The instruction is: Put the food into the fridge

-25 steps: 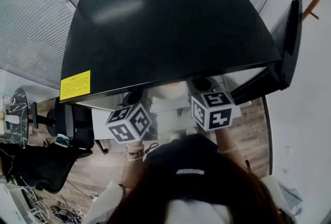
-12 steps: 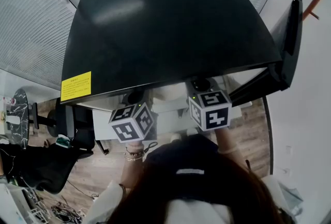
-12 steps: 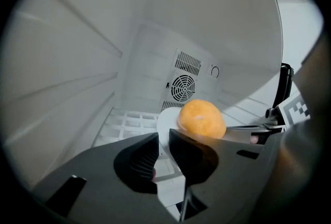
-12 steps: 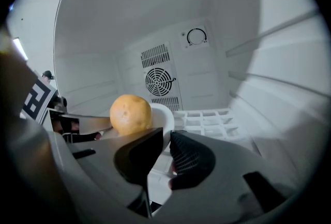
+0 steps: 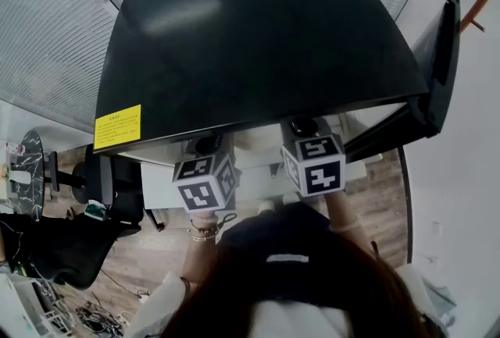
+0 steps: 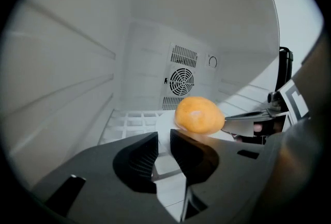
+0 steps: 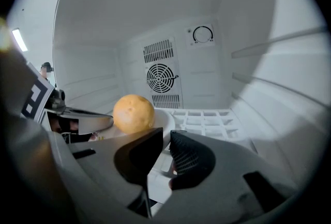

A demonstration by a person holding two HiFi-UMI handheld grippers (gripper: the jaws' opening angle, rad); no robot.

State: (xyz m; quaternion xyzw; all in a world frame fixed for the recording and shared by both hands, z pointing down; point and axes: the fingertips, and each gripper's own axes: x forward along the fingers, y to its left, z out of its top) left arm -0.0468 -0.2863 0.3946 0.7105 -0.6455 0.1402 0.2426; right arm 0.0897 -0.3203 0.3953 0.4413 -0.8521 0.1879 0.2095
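An orange point(image 6: 199, 114) point(image 7: 133, 113) lies on a white plate point(image 6: 163, 120) point(image 7: 163, 118) inside the open black fridge point(image 5: 258, 40), over its white wire shelf point(image 6: 126, 122). My left gripper point(image 6: 164, 140) holds its jaws a little apart around the plate's near rim; they have just been opening and the pads do not press on it. My right gripper point(image 7: 166, 137) is shut on the rim at the plate's other side. From the head view only the two marker cubes point(image 5: 205, 182) point(image 5: 314, 165) show below the fridge's top; the jaws are hidden.
The fridge door point(image 5: 437, 71) stands open at the right. The back wall carries a fan grille point(image 6: 182, 80) point(image 7: 160, 77) and a dial point(image 7: 202, 34). Ribbed white side walls close in on both sides. Office chairs point(image 5: 101, 188) stand on the wooden floor at the left.
The left marker cube has rolled and shifted slightly right. The right cube has turned a little. Both hands have stayed at the fridge opening.
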